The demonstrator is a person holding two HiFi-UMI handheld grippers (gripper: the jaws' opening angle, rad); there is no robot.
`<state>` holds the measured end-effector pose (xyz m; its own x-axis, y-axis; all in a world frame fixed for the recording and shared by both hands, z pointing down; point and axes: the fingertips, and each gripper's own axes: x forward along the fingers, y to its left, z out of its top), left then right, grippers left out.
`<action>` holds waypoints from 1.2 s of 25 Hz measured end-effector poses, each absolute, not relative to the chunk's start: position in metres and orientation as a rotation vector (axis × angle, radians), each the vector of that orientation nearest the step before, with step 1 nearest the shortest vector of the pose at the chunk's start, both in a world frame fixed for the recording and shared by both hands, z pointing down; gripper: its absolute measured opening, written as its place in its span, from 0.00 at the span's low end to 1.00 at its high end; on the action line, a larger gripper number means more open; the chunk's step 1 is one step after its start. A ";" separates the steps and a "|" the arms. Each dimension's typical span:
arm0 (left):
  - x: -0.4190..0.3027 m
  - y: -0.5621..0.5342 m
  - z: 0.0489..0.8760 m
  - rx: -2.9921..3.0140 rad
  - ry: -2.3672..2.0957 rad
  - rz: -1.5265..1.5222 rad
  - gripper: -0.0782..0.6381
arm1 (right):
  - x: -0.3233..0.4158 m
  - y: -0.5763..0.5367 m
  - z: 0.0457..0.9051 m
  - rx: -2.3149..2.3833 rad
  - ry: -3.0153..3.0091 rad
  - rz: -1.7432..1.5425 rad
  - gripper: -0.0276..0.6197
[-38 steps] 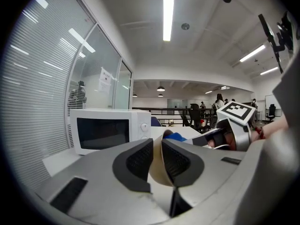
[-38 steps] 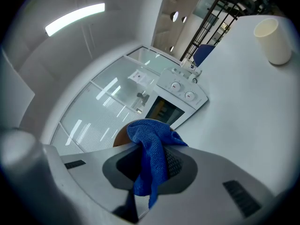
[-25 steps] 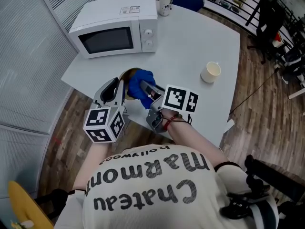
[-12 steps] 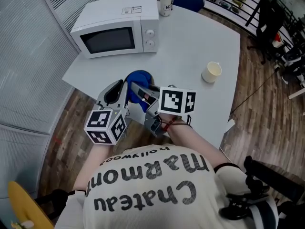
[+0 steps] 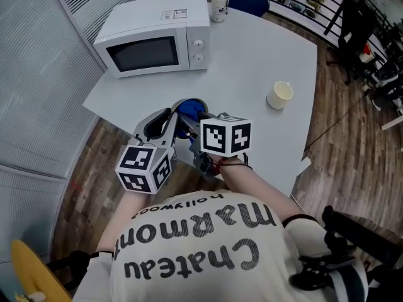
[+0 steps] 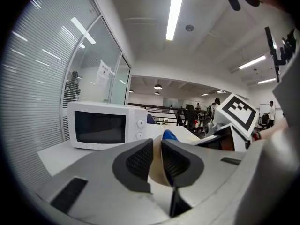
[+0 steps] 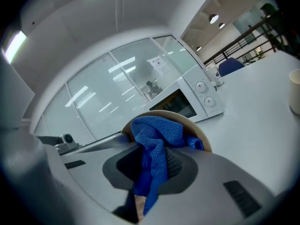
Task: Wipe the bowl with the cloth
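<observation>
Blue knitted cloth (image 7: 156, 135) is clenched in the right gripper (image 7: 153, 168) and pushed into the tan round bowl (image 7: 169, 113). The left gripper (image 6: 157, 158) pinches the bowl's thin rim, tipped on edge by the near edge of the white table (image 5: 252, 61). Hard wiping strokes could lever the rim out of that narrow pinch — the bowl would then likely drop floorward.
</observation>
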<state>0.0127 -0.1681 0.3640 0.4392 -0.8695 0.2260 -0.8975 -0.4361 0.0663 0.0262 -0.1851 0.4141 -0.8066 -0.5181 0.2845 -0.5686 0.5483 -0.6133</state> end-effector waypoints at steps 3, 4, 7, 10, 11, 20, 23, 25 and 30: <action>0.010 -0.169 0.364 2.502 -1.566 0.240 0.19 | 0.023 -0.183 0.421 0.942 -2.670 0.996 0.14; 0.009 -0.169 0.363 2.500 -1.568 0.238 0.19 | 0.022 -0.182 0.424 0.940 -2.656 0.979 0.14; 0.007 -0.170 0.363 2.496 -1.574 0.238 0.19 | 0.025 -0.183 0.434 0.956 -2.608 0.955 0.14; 0.005 -0.170 0.365 2.481 -1.584 0.250 0.19 | 0.031 -0.188 0.440 1.001 -2.571 0.913 0.14; 0.004 -0.171 0.366 2.475 -1.586 0.254 0.19 | 0.033 -0.189 0.441 1.013 -2.564 0.907 0.14; -0.007 -0.173 0.374 2.410 -1.611 0.244 0.19 | 0.046 -0.200 0.444 1.095 -2.536 0.861 0.14; -0.012 -0.175 0.375 2.389 -1.620 0.227 0.19 | 0.049 -0.202 0.443 1.109 -2.539 0.863 0.14; -0.016 -0.176 0.377 2.374 -1.625 0.214 0.19 | 0.051 -0.202 0.442 1.114 -2.543 0.868 0.14; -0.026 -0.178 0.375 2.366 -1.664 0.217 0.19 | 0.057 -0.203 0.436 1.149 -2.553 0.888 0.14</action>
